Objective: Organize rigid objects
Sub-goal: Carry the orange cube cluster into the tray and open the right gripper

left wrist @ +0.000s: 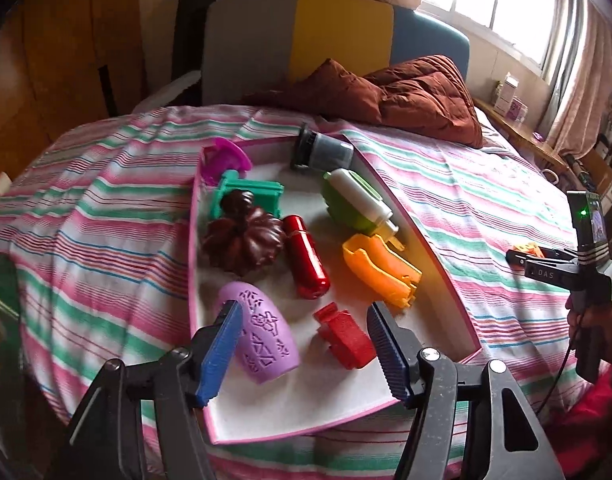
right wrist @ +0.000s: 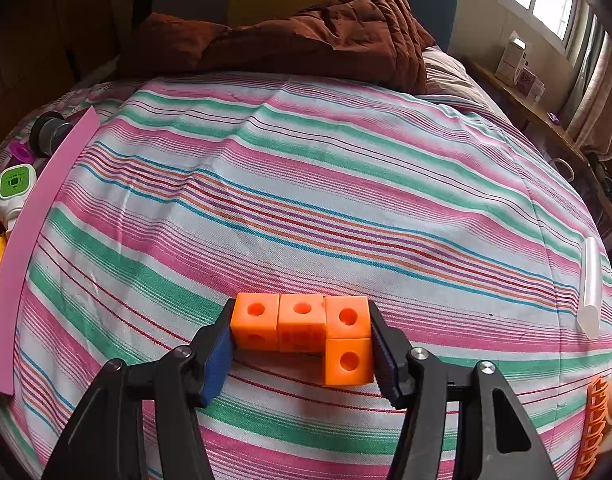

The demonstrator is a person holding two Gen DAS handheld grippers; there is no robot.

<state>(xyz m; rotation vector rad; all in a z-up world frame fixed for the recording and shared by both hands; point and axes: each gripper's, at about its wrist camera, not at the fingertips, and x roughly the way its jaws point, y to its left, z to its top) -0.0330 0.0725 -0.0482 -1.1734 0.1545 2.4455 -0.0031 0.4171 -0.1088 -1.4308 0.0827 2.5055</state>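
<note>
The right claw (right wrist: 302, 344) grips an L-shaped orange cube block (right wrist: 306, 330) just above the striped bedspread (right wrist: 306, 184). The left claw (left wrist: 304, 344) hangs open and empty over the pink-rimmed tray (left wrist: 433, 256), above a purple patterned piece (left wrist: 266, 336) and red block (left wrist: 343, 336).

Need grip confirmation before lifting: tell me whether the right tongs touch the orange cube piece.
Touching. The right wrist view shows the right tongs with both pads pressed against the ends of the orange cube piece.
</note>
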